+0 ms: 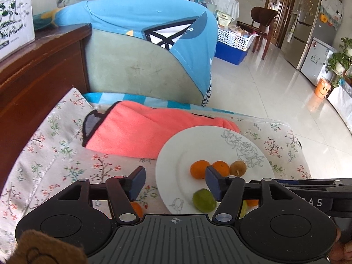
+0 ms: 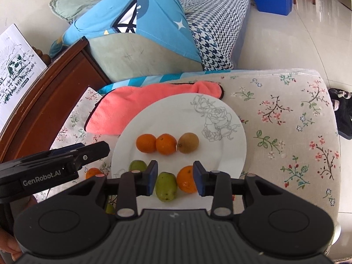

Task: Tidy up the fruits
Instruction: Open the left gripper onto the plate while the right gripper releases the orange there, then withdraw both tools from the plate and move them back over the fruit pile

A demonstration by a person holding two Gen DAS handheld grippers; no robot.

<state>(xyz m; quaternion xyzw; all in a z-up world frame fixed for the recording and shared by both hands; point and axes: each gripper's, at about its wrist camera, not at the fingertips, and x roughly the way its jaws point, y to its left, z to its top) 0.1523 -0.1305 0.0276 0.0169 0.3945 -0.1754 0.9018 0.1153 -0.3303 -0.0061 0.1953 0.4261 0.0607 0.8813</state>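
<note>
On a floral-covered seat, 1 orange (image 2: 93, 172) is left off the white plate (image 2: 231, 154), beside the empty, half-open left gripper (image 1: 175, 182). 6 fruits are ranged in 2 rows; the right gripper (image 2: 175, 179), slightly parted, brackets a green fruit (image 2: 166, 186) and another orange (image 2: 187, 179), gripping neither.

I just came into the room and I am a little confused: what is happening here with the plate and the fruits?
A person holds a claw in each hand and is arranging fruit on a white plate. Two oranges and a brown fruit form the far row. The right claw straddles a green fruit and another orange without pinching them. The left claw is open and empty. One orange lies off the plate.
</note>
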